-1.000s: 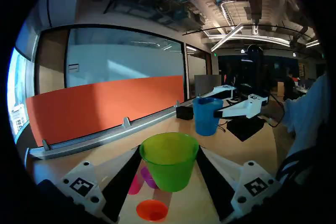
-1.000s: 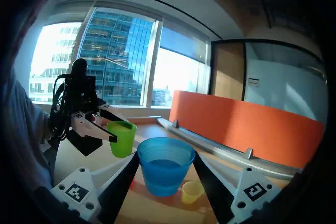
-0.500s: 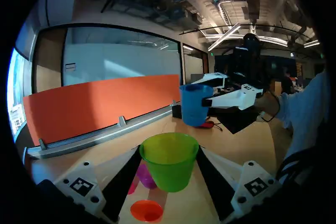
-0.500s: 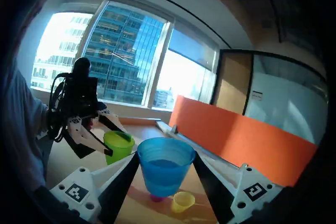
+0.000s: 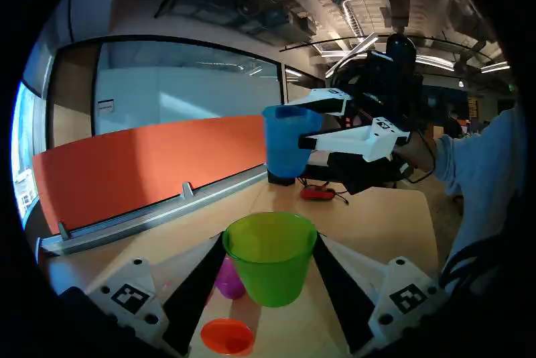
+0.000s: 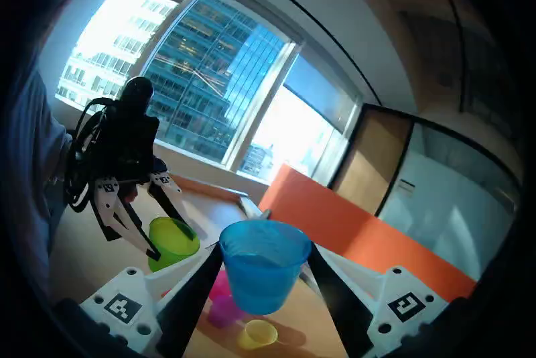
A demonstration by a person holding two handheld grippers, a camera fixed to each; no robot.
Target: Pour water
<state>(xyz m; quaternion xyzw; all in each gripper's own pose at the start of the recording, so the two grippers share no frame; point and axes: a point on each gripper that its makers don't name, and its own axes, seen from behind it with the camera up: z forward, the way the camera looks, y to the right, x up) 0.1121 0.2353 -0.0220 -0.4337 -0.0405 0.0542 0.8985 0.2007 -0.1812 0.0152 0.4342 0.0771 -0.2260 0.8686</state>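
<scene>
A green cup [image 5: 270, 265] sits upright between the fingers of my left gripper [image 5: 270, 271], which is shut on it above the wooden table [image 5: 375, 214]. My right gripper [image 6: 265, 277] is shut on a blue cup [image 6: 264, 274] with water in it, tilted with the camera. In the left gripper view the blue cup [image 5: 287, 141] hangs higher and beyond the green one, held by the right gripper [image 5: 303, 125] and a sleeved hand. In the right gripper view the green cup [image 6: 172, 242] is lower left, in the left gripper [image 6: 158, 241].
Small cups lie on the table below: purple [image 5: 229, 280] and orange [image 5: 227, 336] in the left gripper view, pink [image 6: 223, 308] and yellow [image 6: 257, 334] in the right gripper view. An orange partition [image 5: 147, 169] with a metal rail [image 5: 161, 205] runs along the table's far edge. A red item [image 5: 316, 192] lies farther back.
The right gripper has lifted the blue cup higher and brought it leftward, closer above the green cup, and tilted. The left gripper with the green cup has stayed nearly still.
</scene>
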